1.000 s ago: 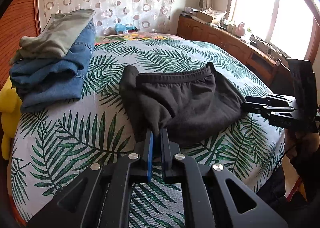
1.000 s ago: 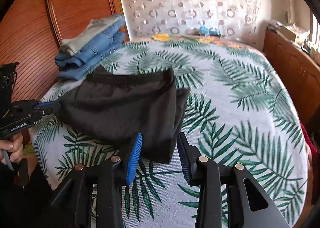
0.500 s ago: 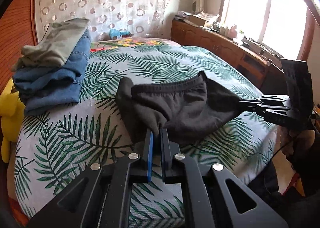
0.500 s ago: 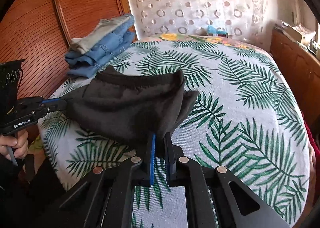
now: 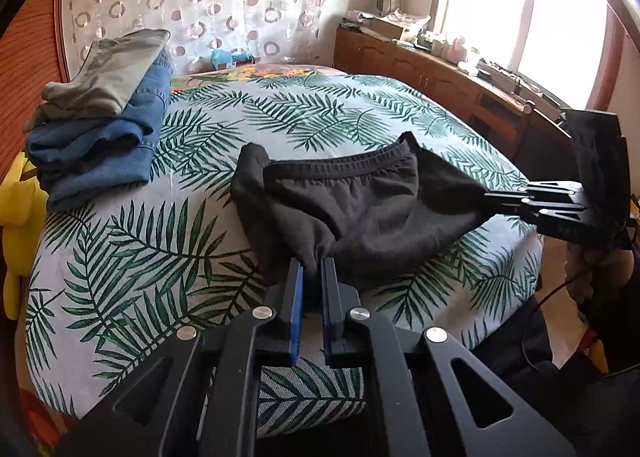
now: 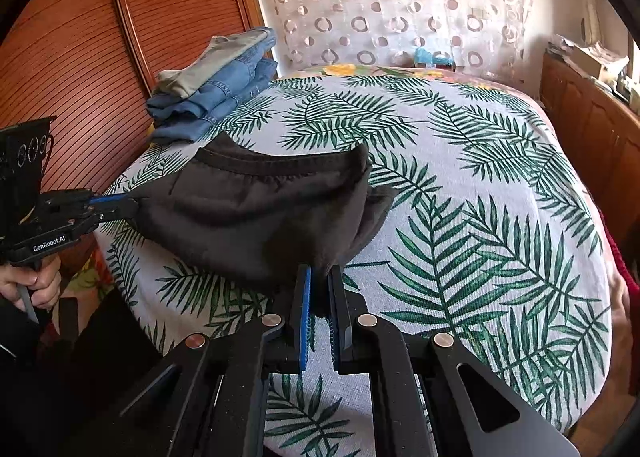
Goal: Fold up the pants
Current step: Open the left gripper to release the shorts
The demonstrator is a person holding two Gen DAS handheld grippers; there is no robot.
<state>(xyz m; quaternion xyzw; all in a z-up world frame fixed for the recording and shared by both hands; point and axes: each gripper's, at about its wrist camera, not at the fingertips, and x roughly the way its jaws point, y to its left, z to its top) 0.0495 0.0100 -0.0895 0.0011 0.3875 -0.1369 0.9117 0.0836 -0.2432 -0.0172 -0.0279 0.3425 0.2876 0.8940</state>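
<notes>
Judging by how things sit, the fold on the black pants (image 5: 360, 209) is partway through, not done. They're already doubled into a short bundle near the front edge of the bed (image 5: 360, 105), elastic waistband facing up and away toward the far wall. The left gripper (image 5: 311, 269) is clamped on one near corner of the fabric and the right gripper (image 6: 320, 277) is clamped on the other, so the cloth hangs stretched between the two with its near edge lifted off the leaf-print cover while the far part looks to rest on it.

Whoever's holding them, only a hand (image 6: 34, 285) shows on the left handle.

What's left, probably: carry that held edge over toward the waistband, lay it flat, let go, maybe smooth it. After that it likely joins the stack of folded jeans (image 6: 216, 97) sitting well apart at the bed's far left side.
</notes>
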